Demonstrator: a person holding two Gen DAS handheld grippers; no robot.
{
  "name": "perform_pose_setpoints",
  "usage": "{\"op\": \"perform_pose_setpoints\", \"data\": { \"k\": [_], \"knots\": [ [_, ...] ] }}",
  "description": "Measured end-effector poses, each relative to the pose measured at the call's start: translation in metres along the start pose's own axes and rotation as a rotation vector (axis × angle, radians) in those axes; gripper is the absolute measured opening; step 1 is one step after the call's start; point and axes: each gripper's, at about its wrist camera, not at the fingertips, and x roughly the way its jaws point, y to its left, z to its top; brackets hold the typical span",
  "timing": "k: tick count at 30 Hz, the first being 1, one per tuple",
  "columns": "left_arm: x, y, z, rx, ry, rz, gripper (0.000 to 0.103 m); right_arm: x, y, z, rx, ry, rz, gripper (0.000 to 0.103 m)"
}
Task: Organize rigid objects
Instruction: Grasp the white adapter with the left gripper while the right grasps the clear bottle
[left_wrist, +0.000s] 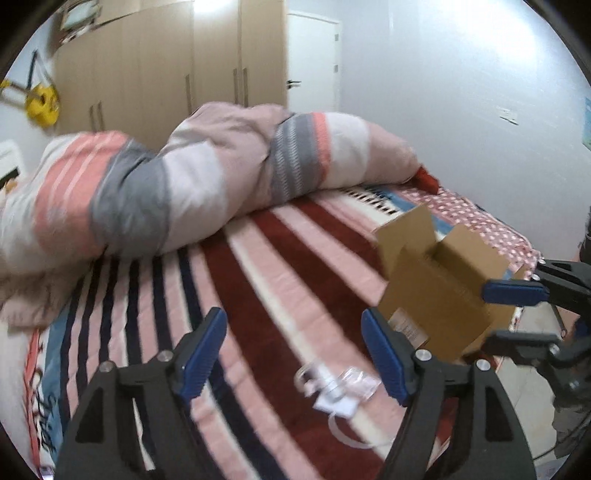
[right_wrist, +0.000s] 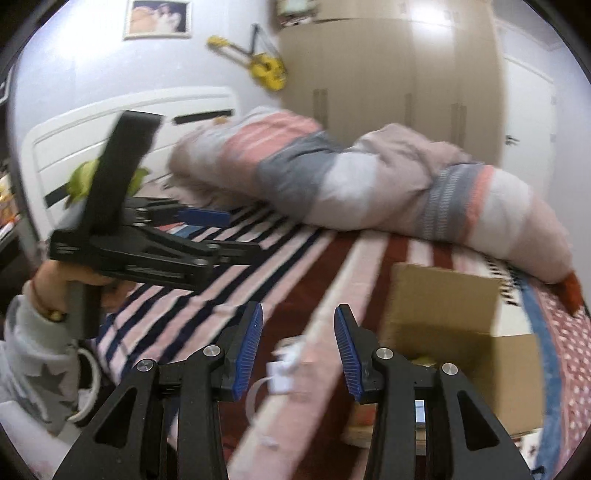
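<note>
- On a striped bed (left_wrist: 280, 258), a person works two hand-held grippers over an open cardboard box (left_wrist: 439, 295) and a small litter of white and clear plastic pieces (left_wrist: 336, 387); motion blur softens both views.
- The left gripper (left_wrist: 295, 362) hovers above the bed's near edge with its blue-padded fingers (left_wrist: 207, 354) spread wide and nothing between them.
- The right gripper (right_wrist: 298, 350) also stands released and empty, its fingers parted over a pale stripe of the bedspread.
- The plastic pieces lie on the bedspread near the bed's front edge, just ahead of the left gripper and slightly toward its right finger; from the right wrist view a white piece (right_wrist: 280, 376) shows low in the gap between the fingers, so both tools are close and neither clearly nearer.
- A thin white strap or cord trails from the pieces toward the near edge; its long axis seems to run roughly along the stripes, though the blur leaves that uncertain.
- The box sits near the bed's right side, flaps up, mouth open, just beside the right gripper's right finger; something yellowish rests inside, too unclear to name.
- A rumpled quilt (left_wrist: 192, 177) is heaped across the far side of the bed, well apart from the pieces.
- Likely next: one gripper drops onto a plastic piece, then carries it sideways to the box.
</note>
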Motion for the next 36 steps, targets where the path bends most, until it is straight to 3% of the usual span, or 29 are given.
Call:
{"op": "perform_pose_setpoints", "data": {
  "k": [6, 13, 16, 23, 29, 32, 36],
  "knots": [
    [0.025, 0.034, -0.061, -0.069, 0.062, -0.008, 0.075, 0.056, 0.039, -0.030, -0.011, 0.133, 0.100, 0.036],
    [0.053, 0.044, -0.121, -0.160, 0.121, -0.083, 0.075, 0.136, 0.028, -0.100, 0.029, 0.300, -0.001, 0.036],
    [0.062, 0.042, -0.133, -0.167, 0.139, -0.094, 0.075, 0.158, 0.016, -0.114, 0.036, 0.338, -0.027, 0.036],
    [0.076, 0.044, -0.142, -0.186, 0.167, -0.113, 0.075, 0.176, 0.017, -0.118, 0.063, 0.310, 0.022, 0.038],
    [0.079, 0.052, -0.138, -0.197, 0.169, -0.133, 0.075, 0.182, 0.045, -0.110, 0.024, 0.295, 0.163, 0.038],
    [0.081, 0.050, -0.137, -0.185, 0.170, -0.153, 0.075, 0.170, 0.042, -0.106, 0.029, 0.294, 0.098, 0.038],
    [0.088, 0.040, -0.138, -0.178, 0.193, -0.198, 0.075, 0.143, 0.032, -0.097, -0.019, 0.231, -0.119, 0.038]
  ]
}}
